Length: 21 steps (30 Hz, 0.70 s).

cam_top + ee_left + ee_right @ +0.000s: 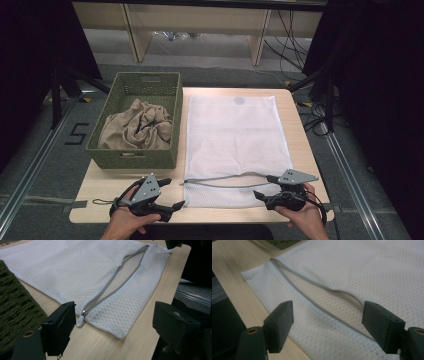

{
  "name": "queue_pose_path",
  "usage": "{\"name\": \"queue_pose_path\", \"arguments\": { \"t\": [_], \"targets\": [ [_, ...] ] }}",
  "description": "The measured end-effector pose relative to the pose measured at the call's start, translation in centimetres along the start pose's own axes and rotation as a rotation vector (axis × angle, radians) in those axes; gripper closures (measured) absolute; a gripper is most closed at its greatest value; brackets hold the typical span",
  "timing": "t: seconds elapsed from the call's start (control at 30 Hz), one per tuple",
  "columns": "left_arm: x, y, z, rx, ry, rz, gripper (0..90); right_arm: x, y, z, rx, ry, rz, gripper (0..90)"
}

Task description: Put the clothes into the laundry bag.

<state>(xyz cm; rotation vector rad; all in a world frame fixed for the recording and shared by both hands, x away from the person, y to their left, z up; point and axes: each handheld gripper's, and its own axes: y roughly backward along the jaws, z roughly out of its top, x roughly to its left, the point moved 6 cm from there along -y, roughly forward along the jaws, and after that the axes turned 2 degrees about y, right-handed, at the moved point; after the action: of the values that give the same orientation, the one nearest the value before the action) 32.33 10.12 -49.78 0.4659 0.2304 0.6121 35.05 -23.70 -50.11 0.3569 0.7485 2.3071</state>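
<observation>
A white mesh laundry bag (235, 135) lies flat on the light wooden table (302, 135). Its grey zipper (225, 179) near the front edge gapes open. The white zipper pull (80, 320) rests at the bag's left end, just ahead of my left gripper (174, 192), which is open and empty in a hand at the table's front left. My right gripper (262, 186) is open too, hovering over the bag's front right corner by the zipper's other end (352, 296). In the gripper views, the left gripper (117, 320) and the right gripper (329, 320) each have nothing between the jaws.
A dark green woven basket (132, 159) stands on the table's left half, touching the bag's left side, with crumpled beige cloth (137, 127) inside. Cables and stand legs lie on the floor to the right, and wooden furniture legs stand behind.
</observation>
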Motion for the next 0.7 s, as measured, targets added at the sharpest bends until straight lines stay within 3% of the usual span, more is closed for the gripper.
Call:
{"name": "queue_pose_path", "arguments": {
  "t": [0.03, 0.2, 0.23, 0.33, 0.43, 0.47, 0.53, 0.57, 0.63, 0.7],
  "targets": [
    [0.1, 0.0, 0.0, 0.000, -0.004, -0.005, 17.7, 0.1, -0.1, 0.0, -0.006, -0.010, 0.021, 26.2],
    [0.0, -0.1, 0.1, 0.003, -0.008, 0.003, 17.5, -0.3, -0.1, -0.2, 0.008, -0.017, -0.002, 26.2],
    [0.2, 0.0, 0.0, 0.016, -0.025, 0.009, 17.5, -0.4, -0.1, -0.2, 0.007, -0.010, 0.003, 26.2],
    [0.0, -0.1, 0.0, 0.014, -0.015, 0.000, 17.5, -0.4, -0.2, -0.2, 0.004, -0.016, 0.012, 26.2],
    [-0.2, -0.3, 0.0, 0.007, -0.007, -0.009, 17.5, -0.8, -0.1, -0.2, 0.007, -0.009, -0.015, 26.2],
    [0.0, -0.2, 0.1, 0.014, -0.040, -0.016, 17.5, -0.8, -0.1, -0.2, 0.008, -0.010, -0.014, 26.2],
    [-0.2, -0.3, 0.0, 0.015, -0.016, -0.013, 17.5, -0.7, -0.1, -0.2, 0.016, -0.030, -0.008, 26.2],
    [-0.2, -0.3, 0.1, 0.011, -0.008, -0.016, 17.5, -0.9, -0.2, -0.2, 0.010, -0.008, -0.012, 26.3],
    [-0.4, -0.3, 0.2, 0.001, 0.009, -0.027, 17.5, -1.0, -0.3, -0.2, 0.012, -0.017, -0.015, 26.7],
    [-0.3, -0.3, 0.2, 0.012, -0.020, -0.022, 17.5, -1.3, -0.4, -0.1, 0.013, -0.011, -0.014, 26.8]
  ]
}}
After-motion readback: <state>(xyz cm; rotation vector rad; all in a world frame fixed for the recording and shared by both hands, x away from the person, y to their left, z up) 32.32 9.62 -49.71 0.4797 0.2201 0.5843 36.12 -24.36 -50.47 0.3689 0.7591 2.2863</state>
